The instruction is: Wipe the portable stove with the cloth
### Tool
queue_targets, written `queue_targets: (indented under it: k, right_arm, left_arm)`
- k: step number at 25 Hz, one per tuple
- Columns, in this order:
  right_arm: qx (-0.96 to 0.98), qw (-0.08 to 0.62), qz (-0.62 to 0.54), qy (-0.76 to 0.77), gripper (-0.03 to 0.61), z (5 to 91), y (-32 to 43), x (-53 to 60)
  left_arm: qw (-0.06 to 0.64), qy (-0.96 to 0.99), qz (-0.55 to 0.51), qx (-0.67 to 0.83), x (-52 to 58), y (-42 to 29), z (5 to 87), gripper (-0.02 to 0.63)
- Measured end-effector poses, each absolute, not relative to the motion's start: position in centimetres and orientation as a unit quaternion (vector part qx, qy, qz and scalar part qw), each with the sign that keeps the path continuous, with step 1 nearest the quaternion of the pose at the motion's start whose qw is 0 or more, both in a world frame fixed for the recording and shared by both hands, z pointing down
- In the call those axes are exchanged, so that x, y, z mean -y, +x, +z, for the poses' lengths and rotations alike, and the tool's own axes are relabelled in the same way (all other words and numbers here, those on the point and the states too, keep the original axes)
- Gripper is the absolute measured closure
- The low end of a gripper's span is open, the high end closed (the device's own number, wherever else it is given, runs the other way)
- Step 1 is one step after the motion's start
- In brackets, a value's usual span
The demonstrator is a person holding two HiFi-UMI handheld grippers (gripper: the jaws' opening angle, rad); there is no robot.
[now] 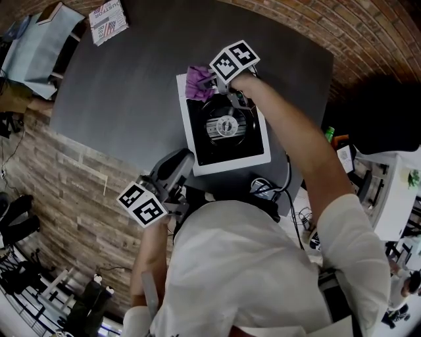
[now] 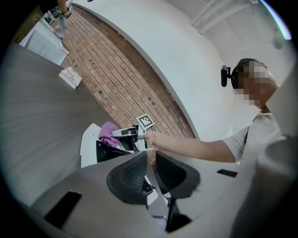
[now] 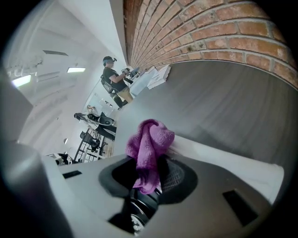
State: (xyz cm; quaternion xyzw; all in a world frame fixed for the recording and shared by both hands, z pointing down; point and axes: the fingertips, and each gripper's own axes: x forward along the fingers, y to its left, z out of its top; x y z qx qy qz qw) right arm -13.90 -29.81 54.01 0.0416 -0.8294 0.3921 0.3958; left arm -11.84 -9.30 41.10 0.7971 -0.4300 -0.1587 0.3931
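The portable stove is white with a black top and a round burner, and it stands on the dark grey table. My right gripper is over the stove's far left corner, shut on a bunched purple cloth. In the right gripper view the cloth hangs between the jaws of the right gripper, above the stove's white rim. My left gripper is held off the table's near edge, its jaws almost together with nothing between them. From the left gripper view, the stove and cloth lie ahead.
A printed booklet lies at the table's far left corner. Cables sit near the stove's near right side. A brick wall runs behind the table, and a person stands far off at another table.
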Motion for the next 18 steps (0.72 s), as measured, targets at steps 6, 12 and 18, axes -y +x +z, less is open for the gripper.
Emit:
queue_targets:
  k: [6, 12, 18]
  right_arm:
    - [0.831, 0.402, 0.382, 0.039, 0.471, 54.2, -12.4, 29.8]
    - [0.833, 0.428, 0.349, 0.037, 0.471, 54.1, -10.5, 29.8]
    - [0.835, 0.457, 0.304, 0.038, 0.472, 54.1, -9.2, 29.9]
  left_arm:
    - [0.396, 0.796, -0.157, 0.431, 9.2, -11.7, 41.3, 0.548]
    - [0.396, 0.797, -0.155, 0.428, 9.2, -11.3, 41.2, 0.548]
    - [0.397, 0.801, -0.149, 0.423, 9.3, -10.6, 41.1, 0.548]
